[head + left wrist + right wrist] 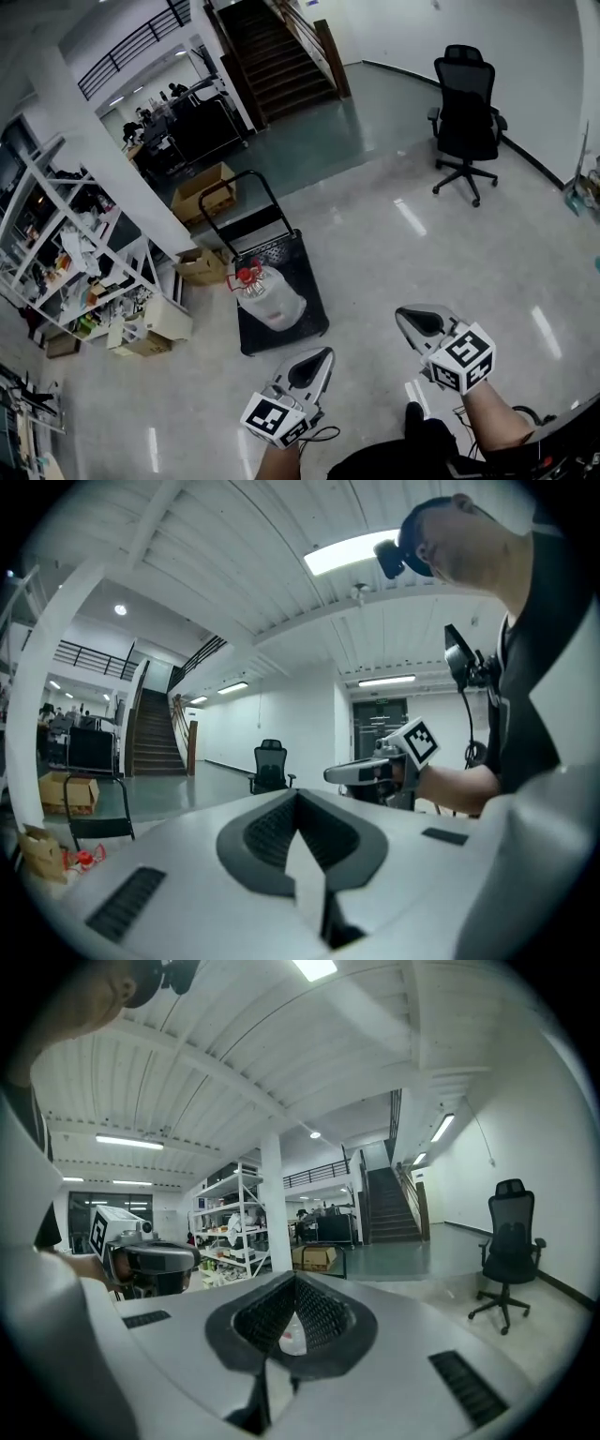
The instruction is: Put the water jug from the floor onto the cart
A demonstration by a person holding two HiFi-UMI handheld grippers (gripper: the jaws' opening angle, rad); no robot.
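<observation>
Head view: the water jug (270,296) is seen resting on the black deck of the cart (305,323), with its red cap on the side nearer the cart's handle. Both grippers are held short of the cart, apart from it and from the jug. The left gripper (325,354) is closed, its jaws met at the tips with nothing gripped. The right gripper (403,315) is likewise closed and empty. An office chair (467,117) is seen well apart.
</observation>
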